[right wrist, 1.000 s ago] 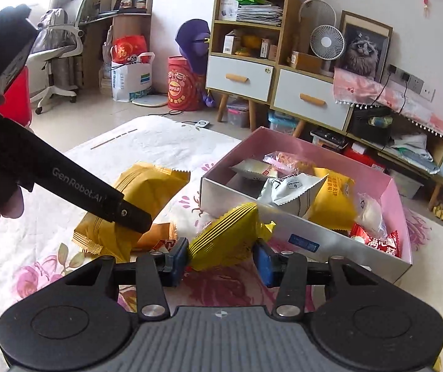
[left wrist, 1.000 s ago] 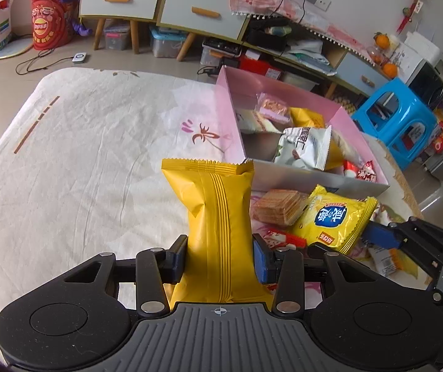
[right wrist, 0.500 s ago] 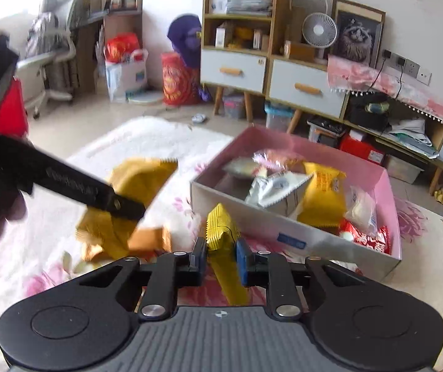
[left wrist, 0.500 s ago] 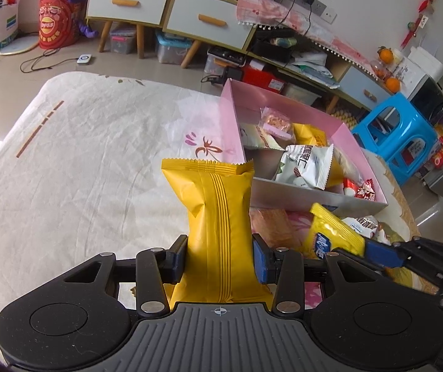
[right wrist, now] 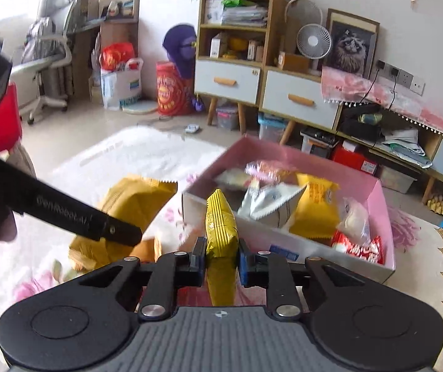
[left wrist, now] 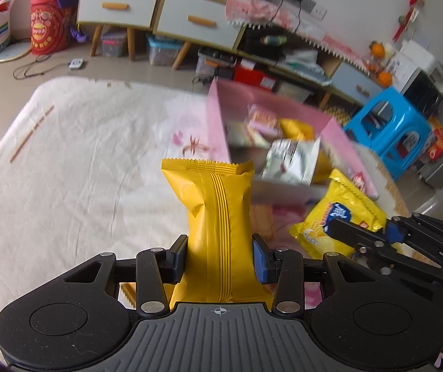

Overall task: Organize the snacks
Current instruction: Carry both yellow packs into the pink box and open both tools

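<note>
The yellow snack packet (right wrist: pixel 221 226) is now between the pads of my right tool (right wrist: pixel 221 259); its jaws have just been closing and they press on the packet, which a moment ago lay flat and wider between them. It is squeezed narrow now and stands on its edge, lifted a little off the flowered cloth of the surface (right wrist: pixel 35 282). I judge that the grasp is made and the carrying can begin. The packet is bright yellow with fine ribs and a toothed seal on top. Straight ahead of this tool, very near, is the pink box (right wrist: pixel 385 214), already with several snacks inside. My left tool (left wrist: pixel 219 259) holds a darker yellow pouch (left wrist: pixel 212 204) upright, gripped at its lower part, as it did before. The box is ahead and to the right of it.
</note>
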